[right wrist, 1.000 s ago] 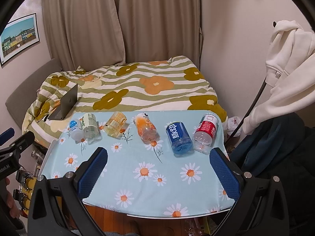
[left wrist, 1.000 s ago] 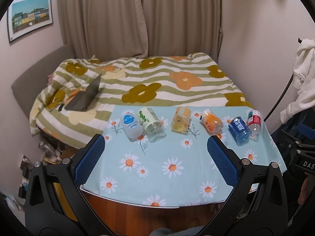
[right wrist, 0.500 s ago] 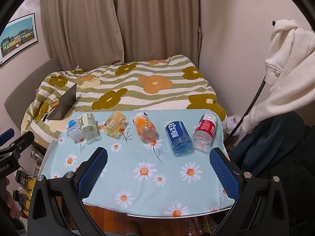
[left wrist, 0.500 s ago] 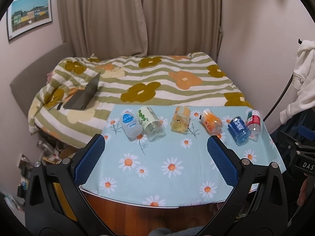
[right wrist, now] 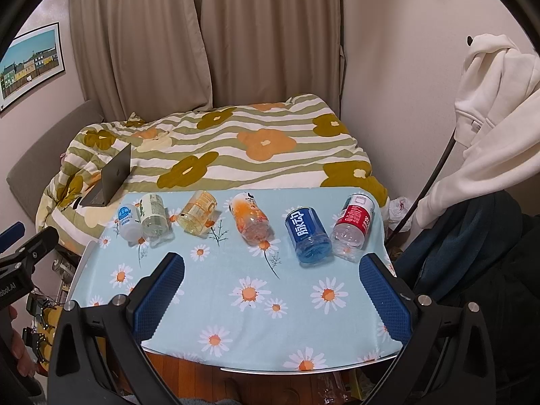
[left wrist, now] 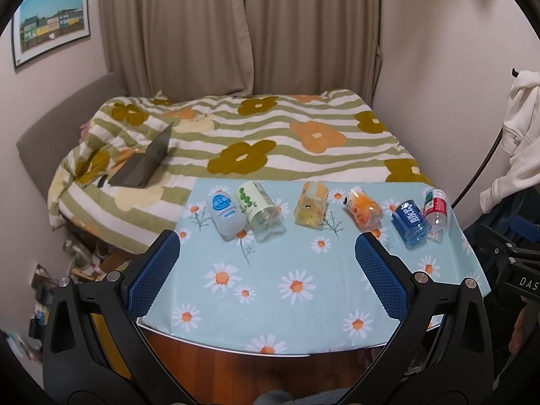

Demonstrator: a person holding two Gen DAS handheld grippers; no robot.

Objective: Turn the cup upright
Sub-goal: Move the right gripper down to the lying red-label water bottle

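Several bottle-cut cups lie on their sides in a row along the far edge of the daisy-print table [left wrist: 297, 283]: a white-blue one [left wrist: 225, 214], a green-label one [left wrist: 260, 211], a yellow one [left wrist: 311, 204], an orange one [left wrist: 362, 206], a blue one [left wrist: 411, 222] and a red-label one [left wrist: 436, 210]. In the right wrist view the same row runs from the white-blue cup [right wrist: 128, 221] to the red-label cup [right wrist: 352, 227]. My left gripper [left wrist: 266, 253] is open and empty above the near table. My right gripper [right wrist: 271, 278] is open and empty, short of the blue cup [right wrist: 307, 236].
A bed with a flowered striped quilt [left wrist: 256, 145] and an open laptop [left wrist: 145, 165] lies behind the table. A white hoodie [right wrist: 489, 114] and dark clothes [right wrist: 479, 263] hang at the right. The table's near edge [right wrist: 303, 369] is below the grippers.
Both grippers have drawn slightly back and up from the table; the cups appear a little farther away. Nothing on the table has moved.
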